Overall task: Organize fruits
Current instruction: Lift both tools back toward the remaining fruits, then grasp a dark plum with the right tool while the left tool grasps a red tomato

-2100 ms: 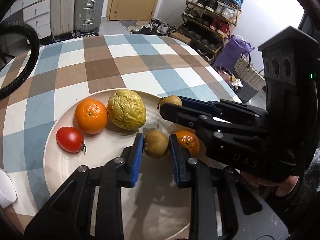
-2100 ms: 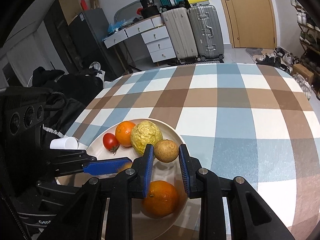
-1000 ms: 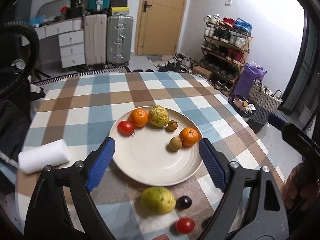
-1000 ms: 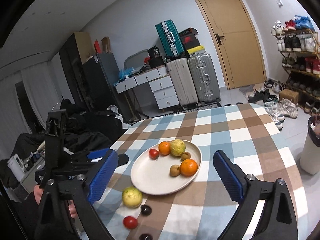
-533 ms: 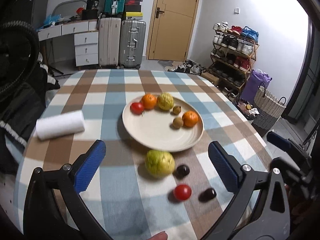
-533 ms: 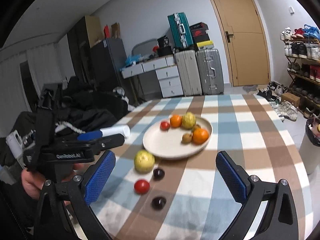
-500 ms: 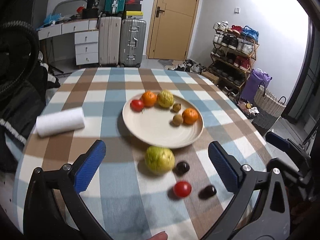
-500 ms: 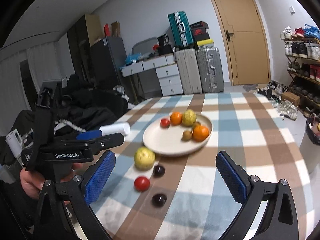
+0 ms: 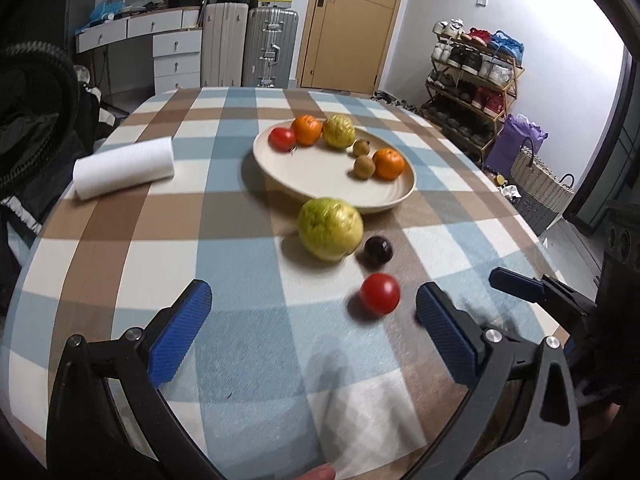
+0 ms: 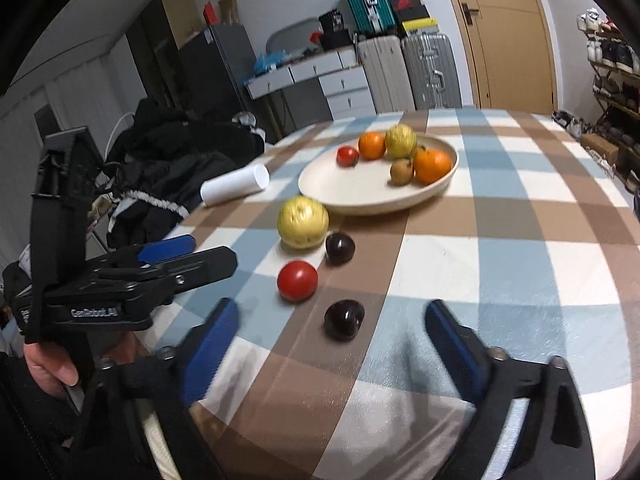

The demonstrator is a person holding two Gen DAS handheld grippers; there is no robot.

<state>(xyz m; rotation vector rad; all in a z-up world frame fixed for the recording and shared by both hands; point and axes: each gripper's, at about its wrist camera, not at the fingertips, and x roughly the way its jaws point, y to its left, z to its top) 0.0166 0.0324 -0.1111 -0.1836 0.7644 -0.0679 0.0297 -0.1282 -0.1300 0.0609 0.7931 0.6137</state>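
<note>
Both the left tongs and right tongs hung spread apart and empty over the near surface. Five fruits sat in the plate; a guava, tomato and two dark plums lay loose nearer. Judging so, the next pickup needed closing around one.

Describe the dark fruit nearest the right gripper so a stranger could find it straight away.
Start at the cream plate on the checked table, then come toward the table's near edge past the green fruit and the tomato. The dark fruit lies nearest that edge, alone on a brown stripe; its twin sits further back beside the green fruit.
</note>
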